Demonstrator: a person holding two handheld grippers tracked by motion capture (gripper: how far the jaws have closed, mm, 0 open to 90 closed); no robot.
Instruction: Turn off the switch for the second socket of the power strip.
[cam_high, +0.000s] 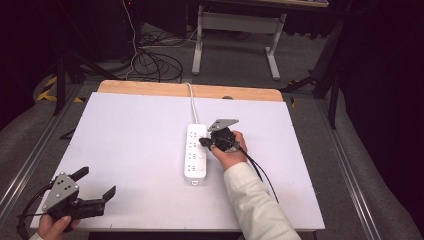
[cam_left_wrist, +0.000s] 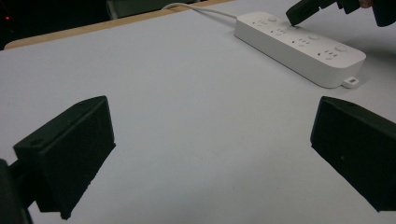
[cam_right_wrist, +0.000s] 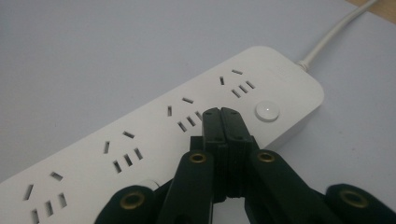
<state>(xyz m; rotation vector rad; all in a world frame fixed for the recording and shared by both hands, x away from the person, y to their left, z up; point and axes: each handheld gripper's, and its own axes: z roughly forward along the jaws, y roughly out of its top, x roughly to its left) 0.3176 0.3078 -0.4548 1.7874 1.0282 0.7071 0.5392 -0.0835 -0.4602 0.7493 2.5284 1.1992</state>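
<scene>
Closest to me, at about seven o'clock on the tabletop (cam_high: 125, 150), my left claw (cam_high: 97, 183) rests in my left hand (cam_high: 52, 226) with its jaws spread wide, gripping nothing and well apart from the work.

Farther out, a little right of the middle, lies the white power strip (cam_high: 195, 152). Its long axis runs from six o'clock to twelve o'clock, and its white cord (cam_high: 192, 102) leaves the far end toward the wooden edge (cam_high: 150, 88) at the back. It carries a row of outlets along its length, each with a round button (cam_right_wrist: 267, 111) beside it.

My right claw (cam_high: 205, 142), held in my right hand (cam_high: 231, 150), comes at the strip from three o'clock, crosswise to that long axis. Its jaws are pressed together with nothing between them, making one blunt tip. In the right gripper view that tip (cam_right_wrist: 221, 113) sits over the top face of the strip, between the slots of the second outlet from the cord end and the lit button, which is just beside the tip at roughly two o'clock. Whether the tip touches the plastic I cannot tell.

I judge the work to be pressing a switch on the strip. The right side is plainly the nearer one, so the coming move turns on a small shift of the closed tip toward the button it means to press, then straight down.
</scene>
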